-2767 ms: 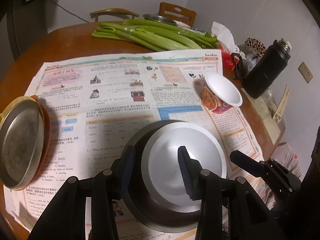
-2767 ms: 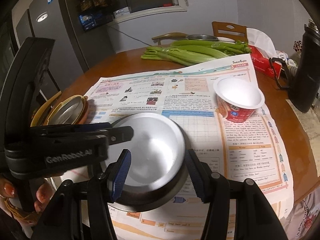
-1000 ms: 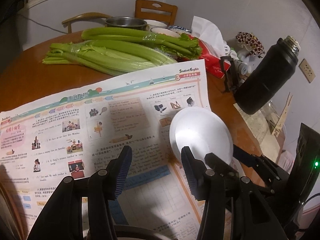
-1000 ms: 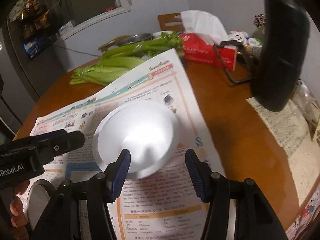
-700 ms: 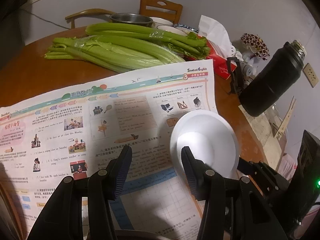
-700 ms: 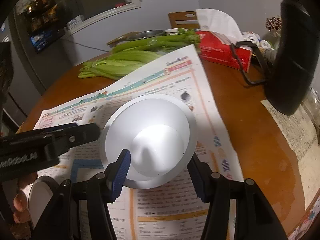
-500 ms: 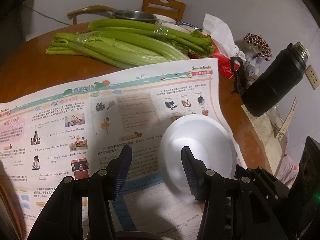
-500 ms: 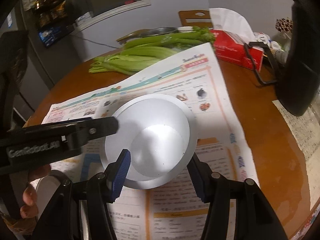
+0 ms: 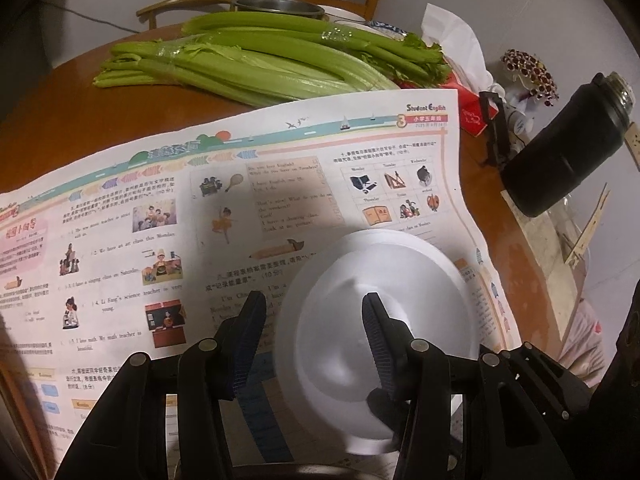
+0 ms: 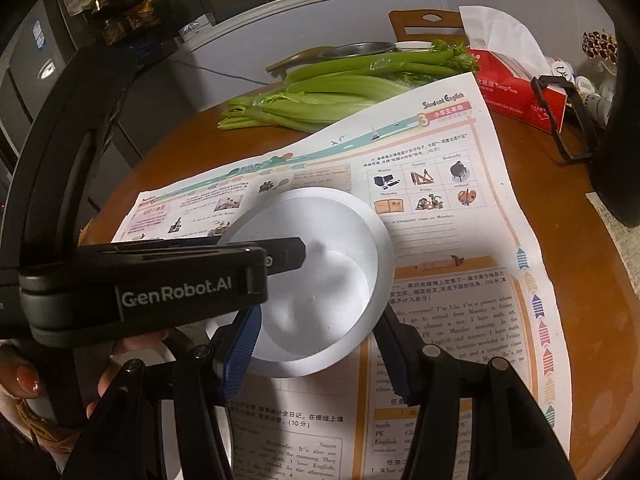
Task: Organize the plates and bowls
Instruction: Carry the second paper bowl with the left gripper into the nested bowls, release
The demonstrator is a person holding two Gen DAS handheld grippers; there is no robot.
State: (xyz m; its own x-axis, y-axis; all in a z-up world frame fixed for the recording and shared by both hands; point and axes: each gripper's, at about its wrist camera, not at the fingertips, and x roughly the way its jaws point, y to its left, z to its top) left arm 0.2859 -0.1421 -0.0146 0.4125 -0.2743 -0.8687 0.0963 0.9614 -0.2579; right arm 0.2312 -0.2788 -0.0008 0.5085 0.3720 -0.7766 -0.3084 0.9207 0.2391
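Left wrist view: the left gripper (image 9: 312,340) hangs over a colourful printed newspaper sheet (image 9: 200,220) spread on the round brown wooden desk (image 9: 60,120). Its jaws stand partly apart. A white round paper bowl (image 9: 384,312) sits tilted between and beyond them; the right-hand finger lies across the bowl's inside, the left-hand finger is off its rim, over the paper. Whether the pads press on the bowl I cannot tell. Behind the sheet lie a bunch of green celery stalks (image 9: 272,64), a red tissue box (image 9: 472,112) and a tall black thermos flask (image 9: 568,148).

Right wrist view: the right gripper (image 10: 316,340) has its jaws partly apart on either side of the same white bowl (image 10: 320,280), the blue pads at the bowl's outer wall on both sides. It looks held, its mouth tipped toward the camera, above the newspaper sheet (image 10: 460,240). The left gripper's black body (image 10: 160,280) crosses from the left, its tip reaching over the bowl's rim. A hand (image 10: 24,376) grips it at the lower left. The celery (image 10: 340,92) and tissue box (image 10: 516,84) lie at the far side of the desk (image 10: 600,300).
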